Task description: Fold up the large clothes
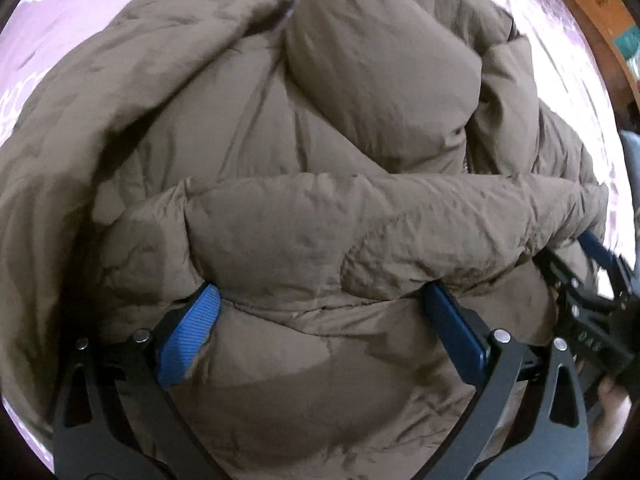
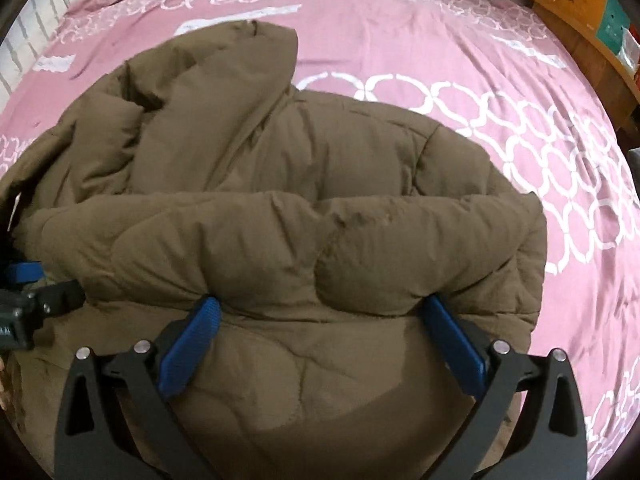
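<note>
A brown puffy jacket (image 1: 320,120) lies bunched on the pink bedcover and fills the left wrist view. One padded edge is folded over as a thick roll (image 1: 360,216). My left gripper (image 1: 320,292) is open, its blue fingers (image 1: 192,336) spread wide, with the roll bulging between them and hiding the tips. My right gripper (image 2: 320,304) is also open and straddles the same jacket (image 2: 280,160) at its rolled edge (image 2: 320,232), fingertips tucked under the fabric. Each gripper shows at the edge of the other's view: the right one (image 1: 588,280), the left one (image 2: 24,280).
The pink bedcover (image 2: 460,48) with white ring patterns spreads beyond and to the right of the jacket. A wooden shelf with boxes (image 2: 580,0) stands at the far right. A hand (image 1: 612,400) holds the right gripper's handle.
</note>
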Action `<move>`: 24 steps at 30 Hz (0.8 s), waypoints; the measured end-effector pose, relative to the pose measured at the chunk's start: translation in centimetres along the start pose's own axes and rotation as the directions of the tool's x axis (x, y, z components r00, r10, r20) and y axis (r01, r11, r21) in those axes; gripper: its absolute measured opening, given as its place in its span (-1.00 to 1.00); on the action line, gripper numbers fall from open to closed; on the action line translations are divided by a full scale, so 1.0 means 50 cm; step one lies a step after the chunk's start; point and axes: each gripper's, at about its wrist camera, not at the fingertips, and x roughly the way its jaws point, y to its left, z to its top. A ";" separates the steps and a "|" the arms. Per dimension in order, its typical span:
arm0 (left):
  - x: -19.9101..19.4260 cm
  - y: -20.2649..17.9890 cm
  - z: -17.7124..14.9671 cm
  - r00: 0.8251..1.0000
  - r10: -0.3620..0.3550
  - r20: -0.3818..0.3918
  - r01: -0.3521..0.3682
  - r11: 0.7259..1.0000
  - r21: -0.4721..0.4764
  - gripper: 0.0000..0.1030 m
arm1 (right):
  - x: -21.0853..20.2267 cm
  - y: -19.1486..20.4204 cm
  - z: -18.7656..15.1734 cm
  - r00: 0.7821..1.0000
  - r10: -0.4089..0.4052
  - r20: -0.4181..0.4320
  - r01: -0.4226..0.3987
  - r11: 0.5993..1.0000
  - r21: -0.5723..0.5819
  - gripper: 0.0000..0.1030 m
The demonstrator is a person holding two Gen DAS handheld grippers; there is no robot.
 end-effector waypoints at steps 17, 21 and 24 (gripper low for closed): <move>-0.161 -0.004 0.119 0.975 0.148 0.167 -0.164 0.983 0.088 0.94 | -0.098 -0.012 -0.032 0.987 -0.113 0.111 0.122 0.990 -0.077 0.97; -0.089 0.039 0.214 0.980 0.181 0.082 -0.185 0.981 0.050 0.94 | -0.087 -0.007 -0.031 0.986 -0.117 0.120 0.128 0.987 -0.093 0.97; -0.050 0.042 0.276 0.970 0.230 0.073 -0.234 0.971 0.049 0.94 | -0.080 0.004 -0.026 0.982 -0.139 0.131 0.156 0.979 -0.128 0.97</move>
